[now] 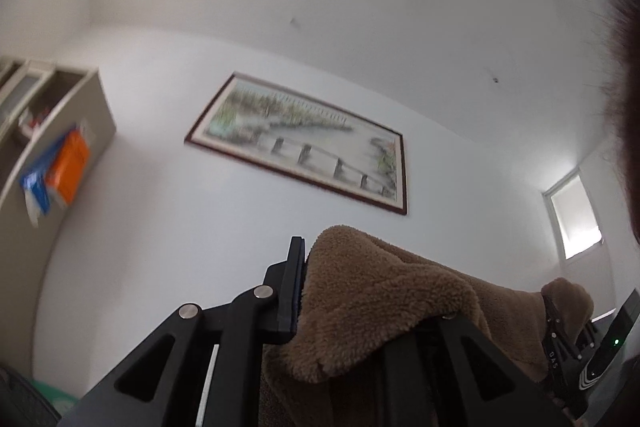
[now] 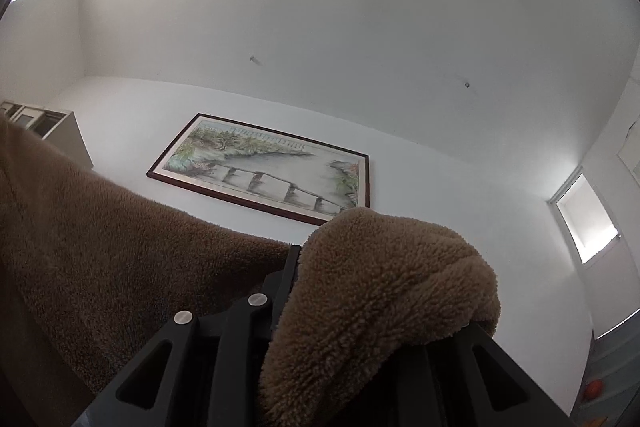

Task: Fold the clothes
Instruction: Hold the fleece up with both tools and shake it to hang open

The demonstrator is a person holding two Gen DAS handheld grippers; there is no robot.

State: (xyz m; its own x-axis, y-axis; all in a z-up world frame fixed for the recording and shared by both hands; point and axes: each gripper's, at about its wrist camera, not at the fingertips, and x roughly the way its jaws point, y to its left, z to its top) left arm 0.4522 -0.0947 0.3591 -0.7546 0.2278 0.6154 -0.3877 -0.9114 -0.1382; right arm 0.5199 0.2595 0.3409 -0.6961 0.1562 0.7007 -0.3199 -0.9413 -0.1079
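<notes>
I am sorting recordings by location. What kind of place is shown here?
Probably a room in a home: a framed landscape painting hangs on a plain white wall, a shelf unit holds boxes, and there is a small window.

A tan-brown fleece garment (image 1: 384, 303), curly in texture, fills the lower frame of both views. The left tool (image 1: 308, 291) and right tool (image 2: 298, 291) are matte black with silver rivets. On the white wall (image 2: 440, 179), a dark-red-framed painting (image 2: 264, 167) shows pale grey water and green trees. At left, a beige shelf (image 1: 80, 115) holds orange and blue boxes (image 1: 60, 167).
</notes>
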